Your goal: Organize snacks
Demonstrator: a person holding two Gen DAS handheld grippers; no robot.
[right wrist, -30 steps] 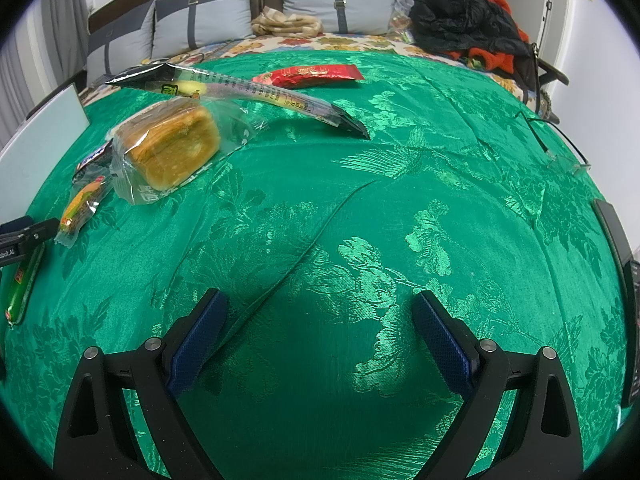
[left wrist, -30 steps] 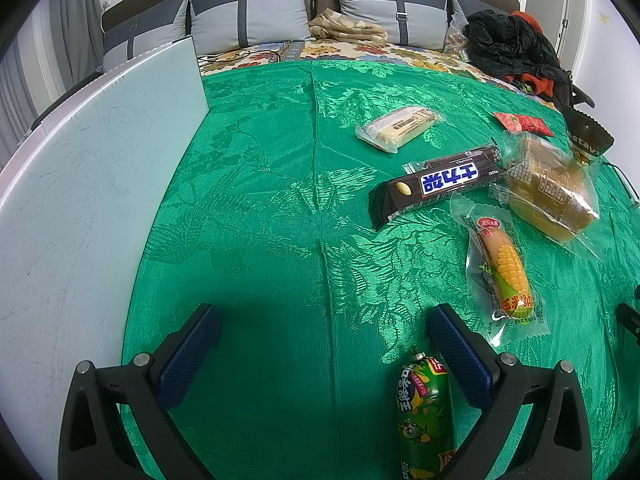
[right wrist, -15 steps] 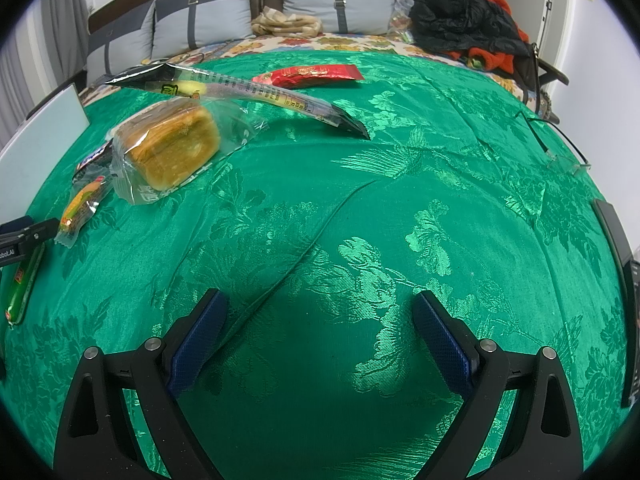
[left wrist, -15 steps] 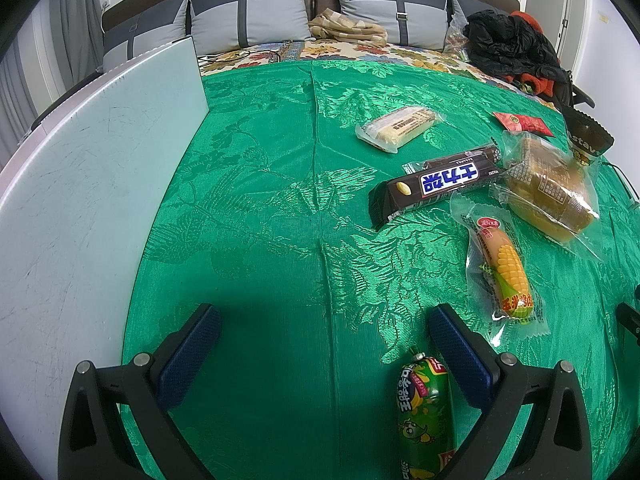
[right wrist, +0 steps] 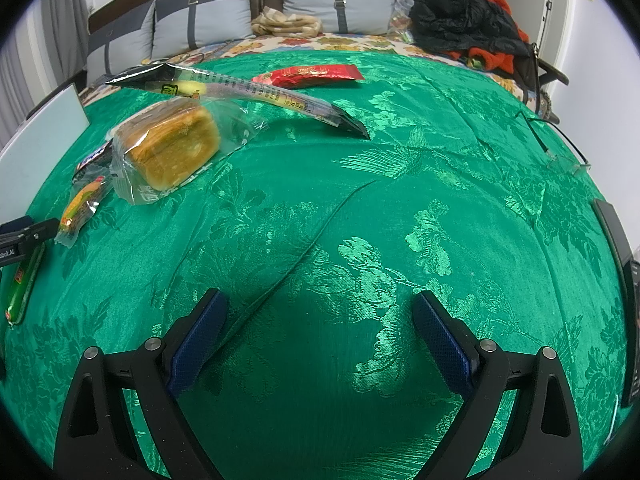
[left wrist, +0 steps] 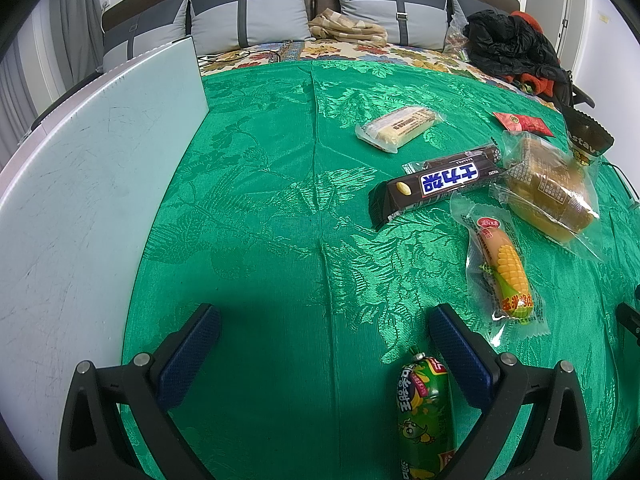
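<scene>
Snacks lie scattered on a green cloth. In the left wrist view: a green sausage stick point(left wrist: 425, 408) by my right finger, a corn sausage pack point(left wrist: 505, 268), a dark chocolate bar point(left wrist: 438, 183), a wrapped bread loaf point(left wrist: 548, 188), a pale wafer pack point(left wrist: 398, 127) and a red packet point(left wrist: 522, 123). My left gripper point(left wrist: 324, 326) is open over bare cloth. In the right wrist view the bread loaf point(right wrist: 168, 148), a long dark packet point(right wrist: 248, 94) and the red packet point(right wrist: 310, 74) lie far ahead. My right gripper point(right wrist: 320, 312) is open, holding nothing.
A pale blue-white board point(left wrist: 80, 200) stands along the left edge of the cloth. Grey pillows point(left wrist: 248, 16) and a pile of black and red clothing point(left wrist: 512, 48) sit at the back. A thin cable point(right wrist: 560, 148) and a dark device point(right wrist: 618, 240) lie at the right.
</scene>
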